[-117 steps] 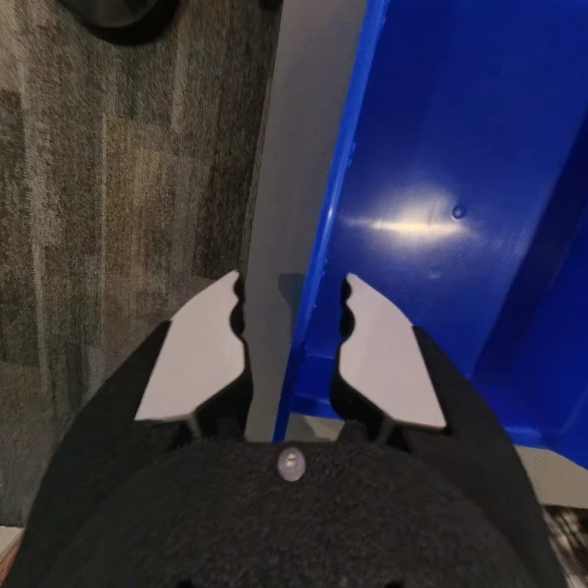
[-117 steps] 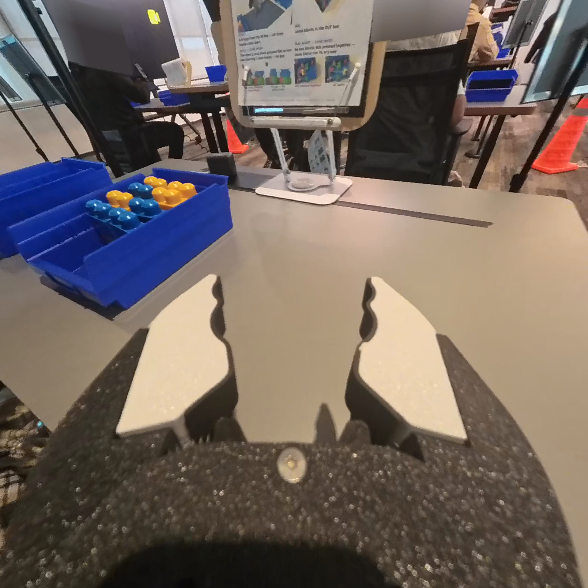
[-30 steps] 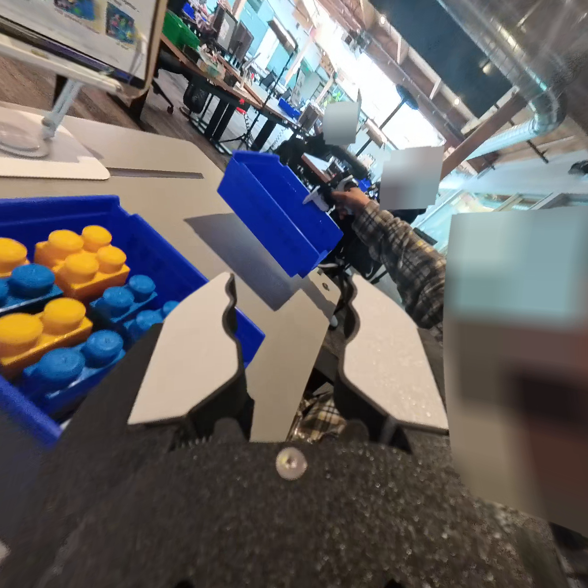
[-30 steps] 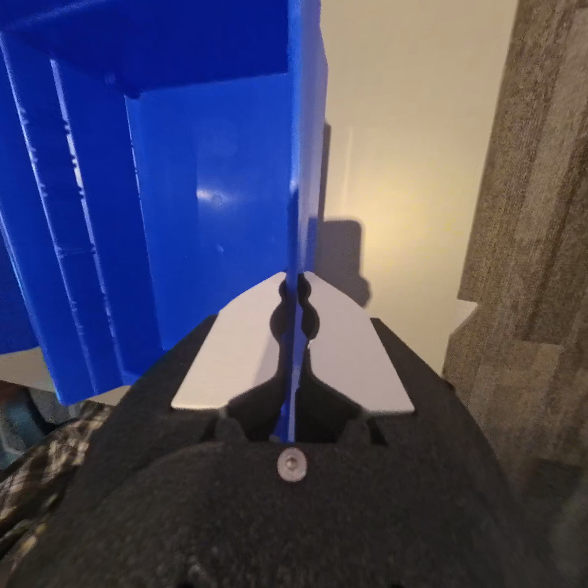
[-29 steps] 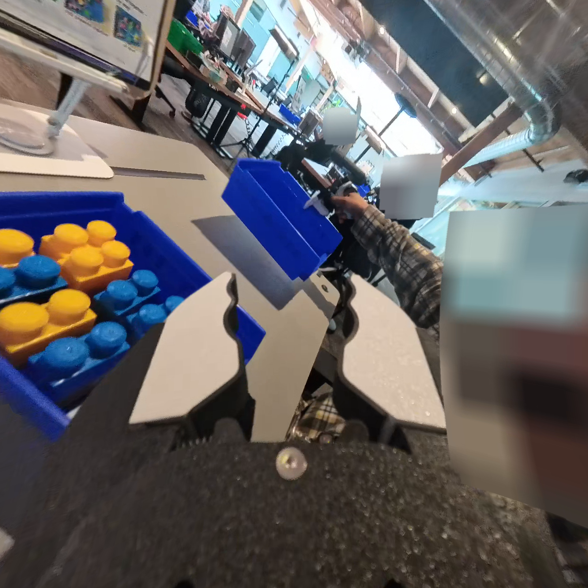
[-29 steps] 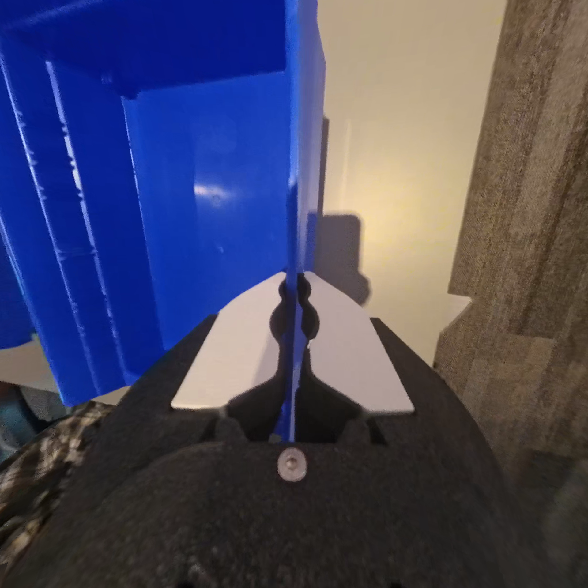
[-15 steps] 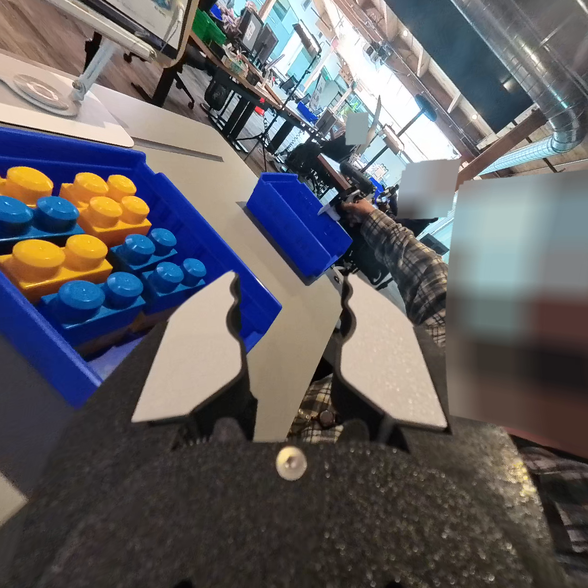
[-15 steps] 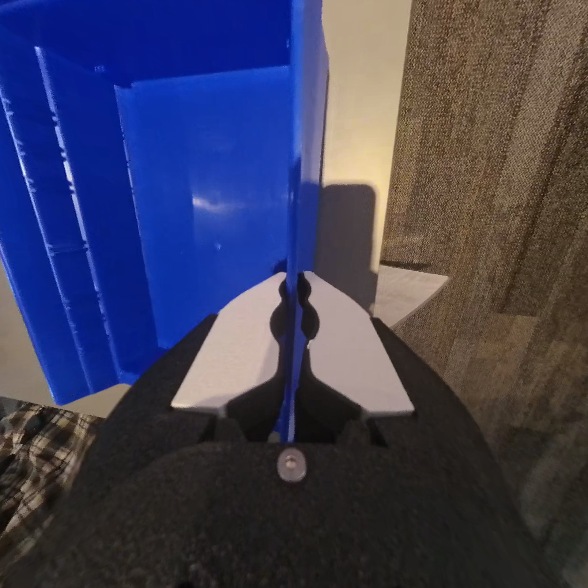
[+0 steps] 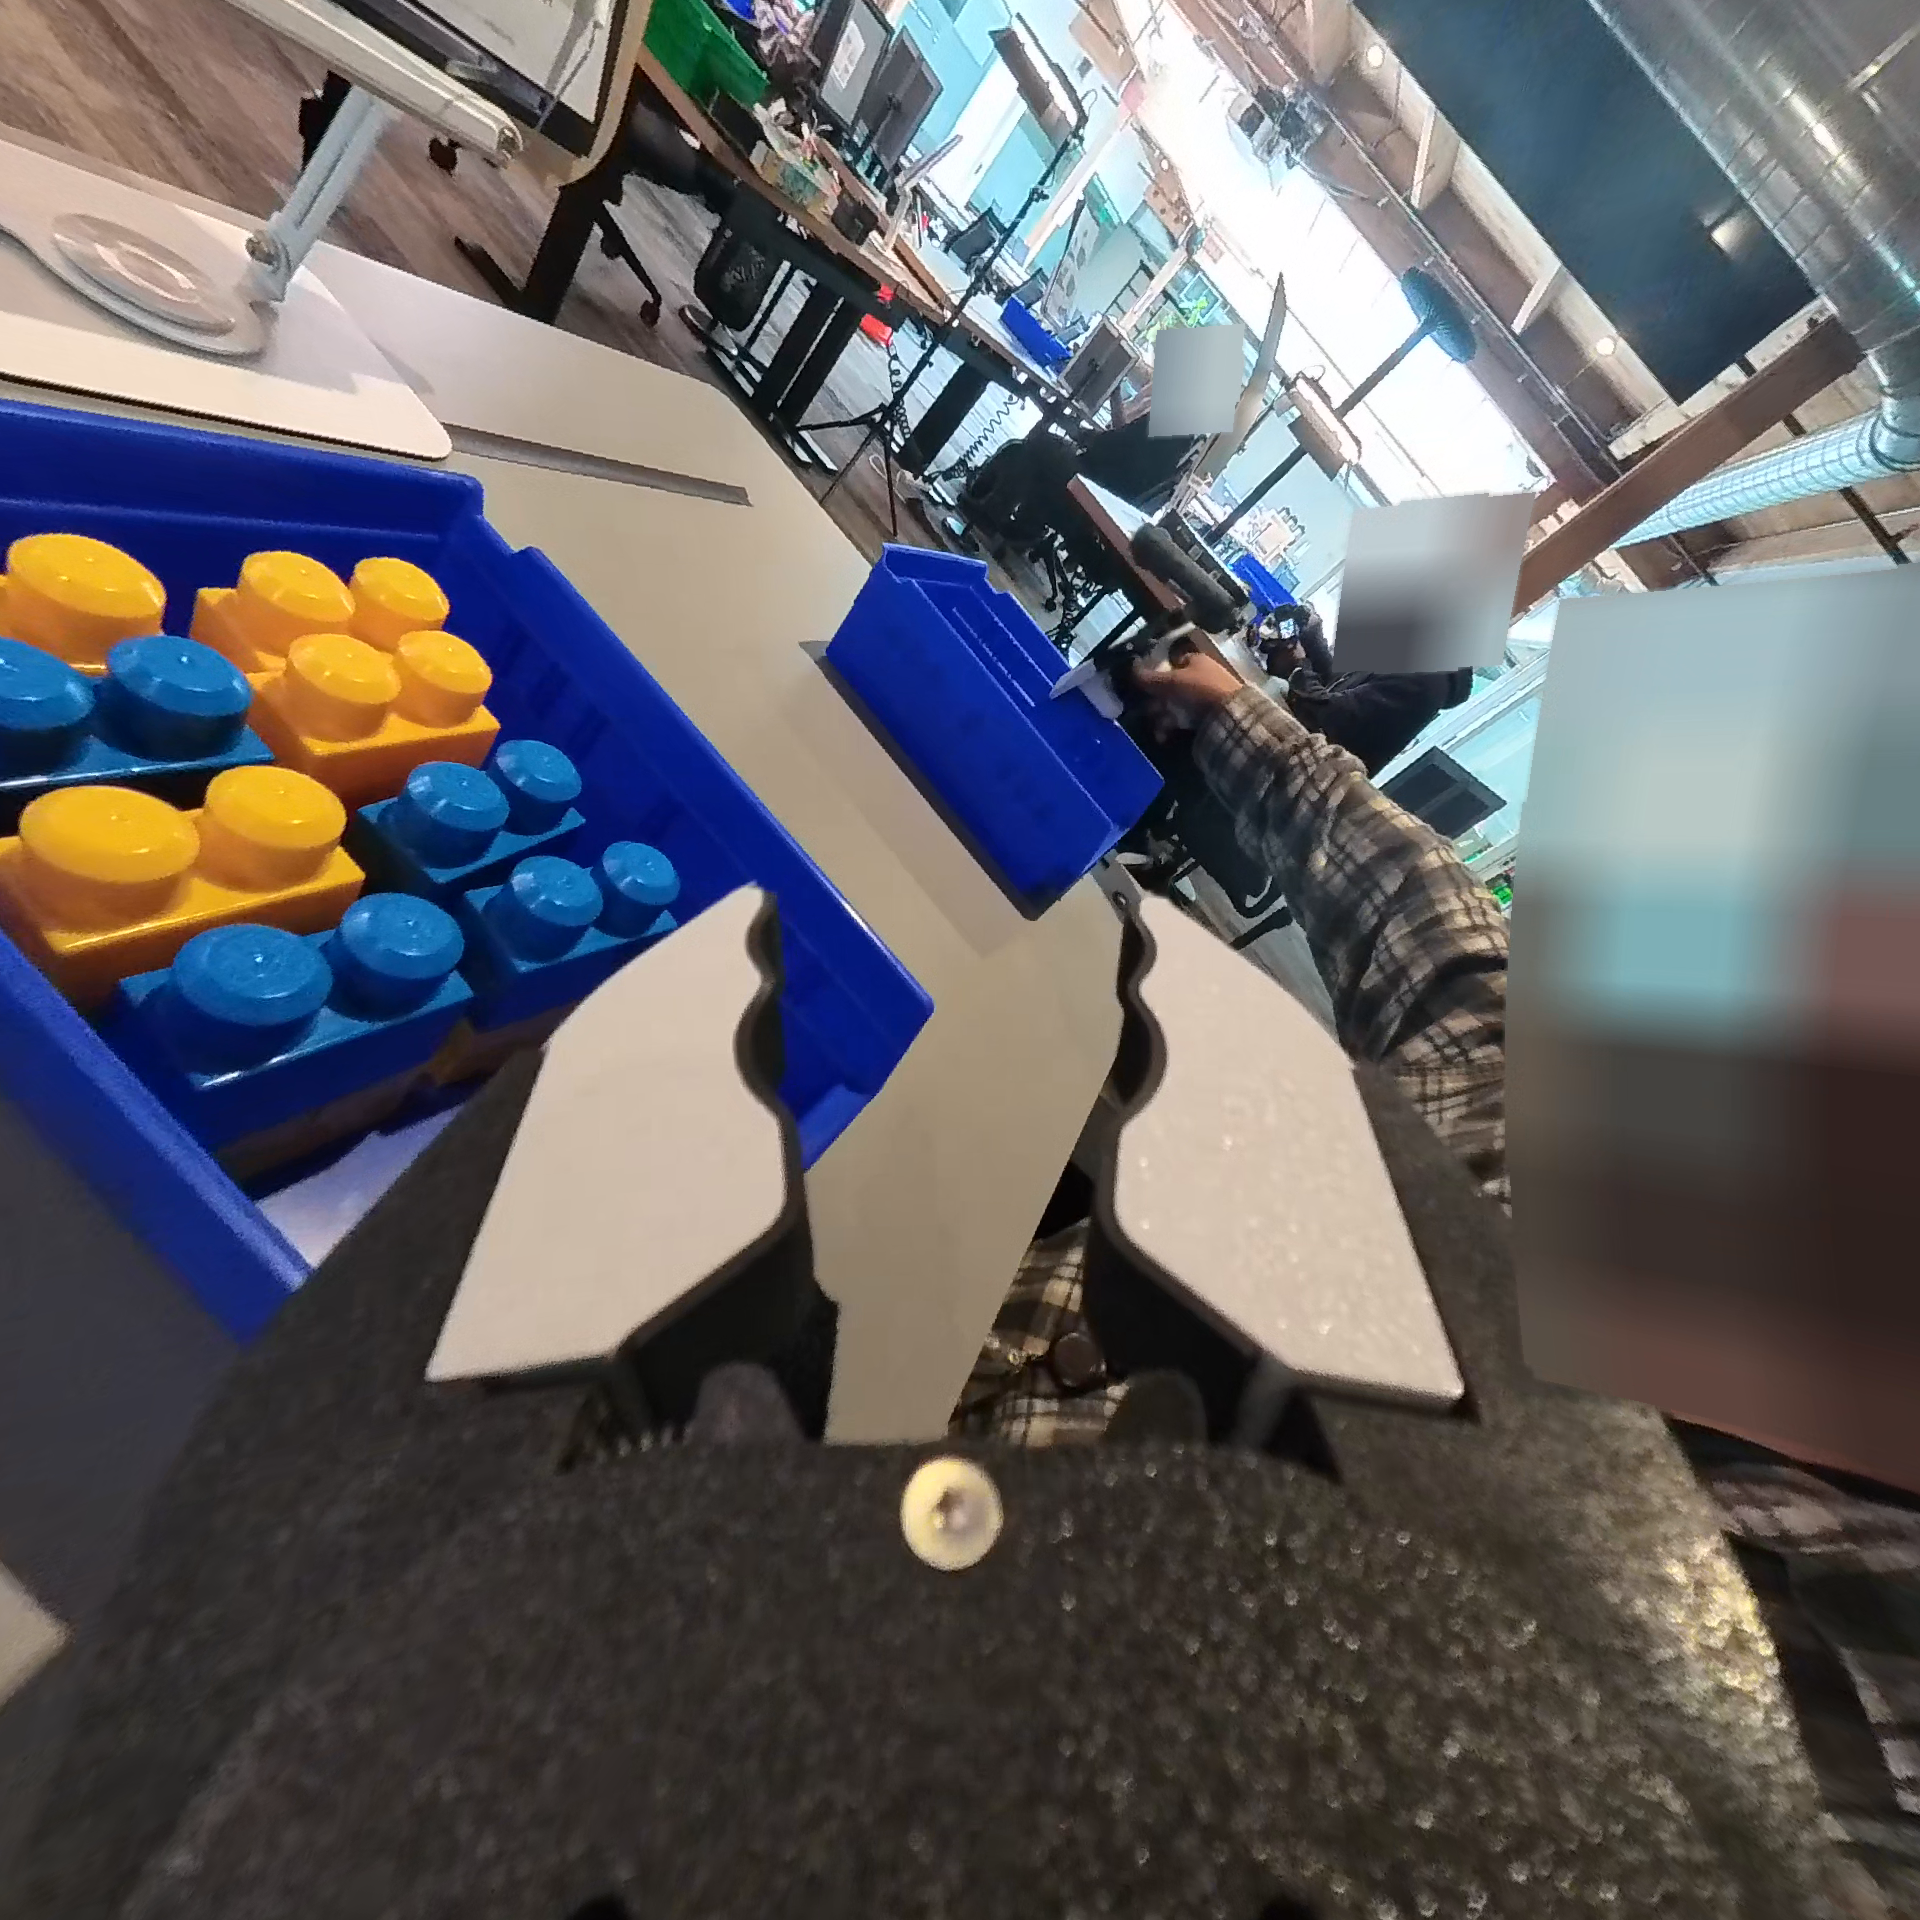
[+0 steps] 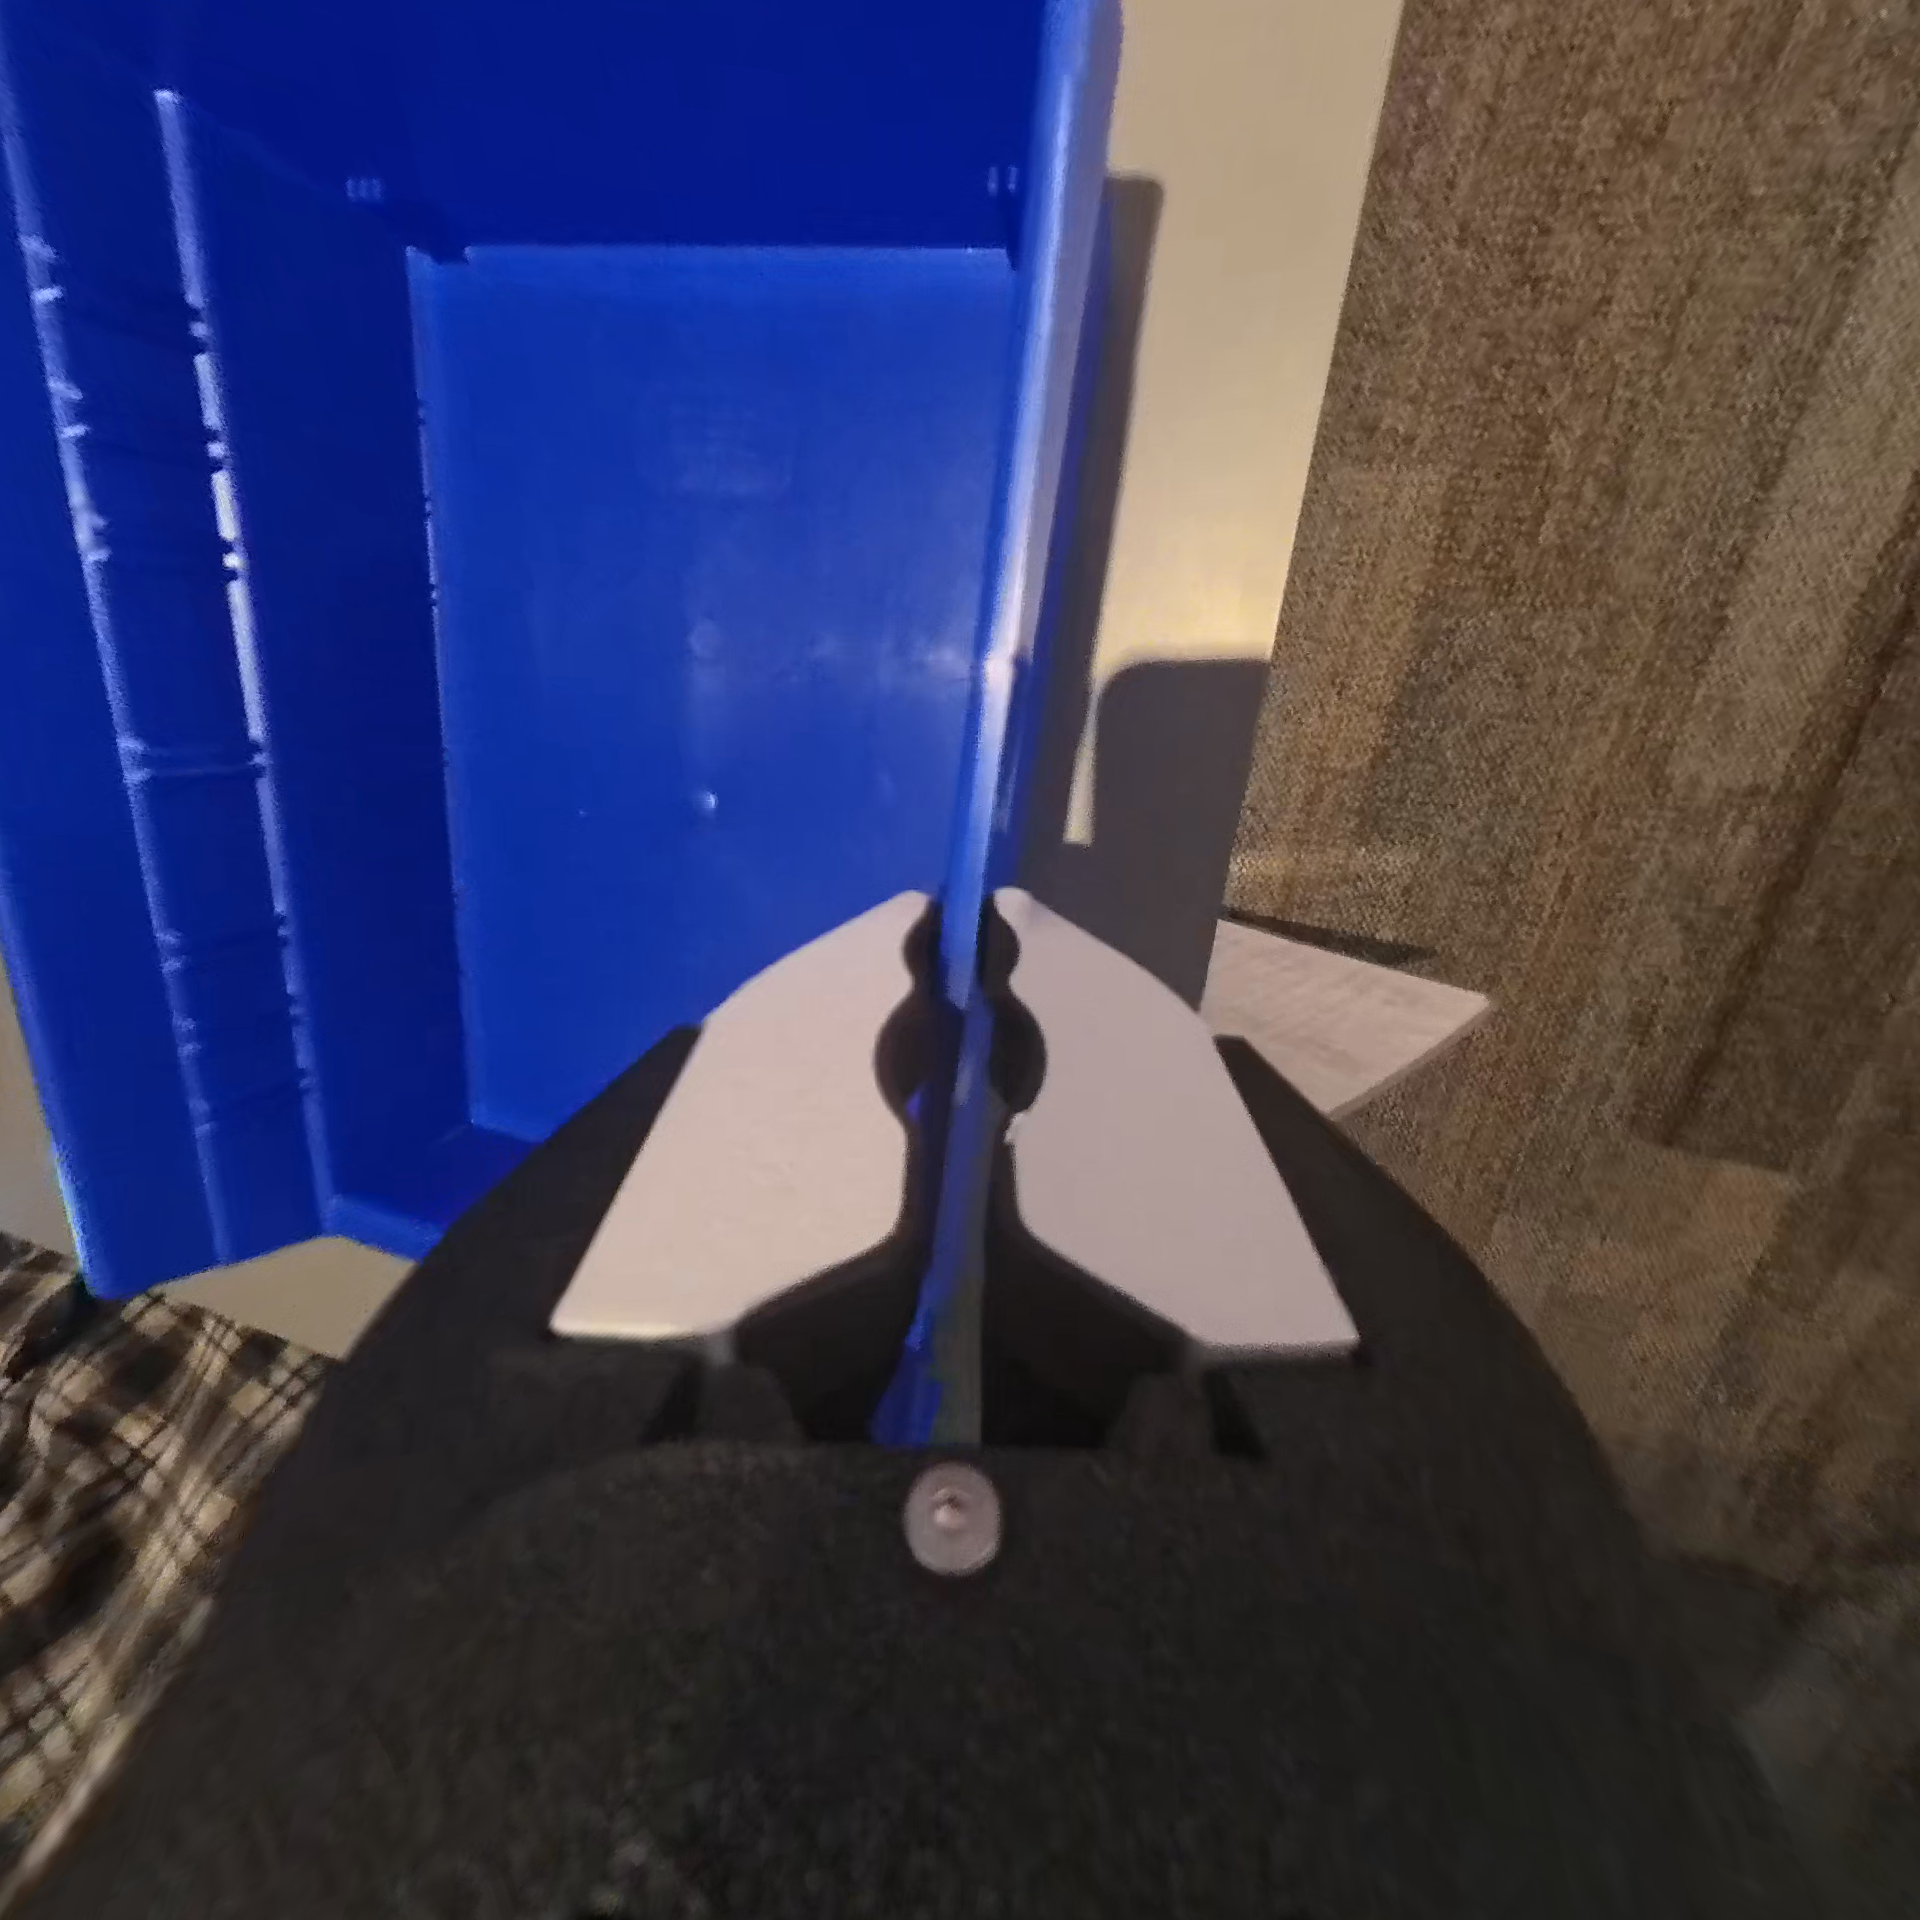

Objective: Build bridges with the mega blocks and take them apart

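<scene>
A blue bin [image 9: 727, 790] at the left of the left wrist view holds several yellow mega blocks [image 9: 353, 686] and blue mega blocks [image 9: 301, 997]. My left gripper [image 9: 945, 925] is open and empty, just right of that bin's near corner, above the grey table [image 9: 644, 416]. An empty blue bin [image 9: 987, 727] sits at the table's far right edge. My right gripper [image 10: 961, 914] is shut on the thin side wall of this empty bin [image 10: 675, 623]. It also shows in the left wrist view [image 9: 1091, 691], on the bin's end, held by a hand in a plaid sleeve [image 9: 1351, 862].
A white stand base [image 9: 156, 301] lies at the back of the table. The table corner [image 10: 1340, 1018] and brown carpet [image 10: 1610, 520] lie right of the empty bin. Other desks, chairs and people fill the room behind. The tips of one gripper are about 70 centimeters away from the tips of the other.
The empty bin, held tilted above the table a second ago, has come down onto the table's right edge. My right gripper stays shut on its wall. My left gripper has drifted, still open.
</scene>
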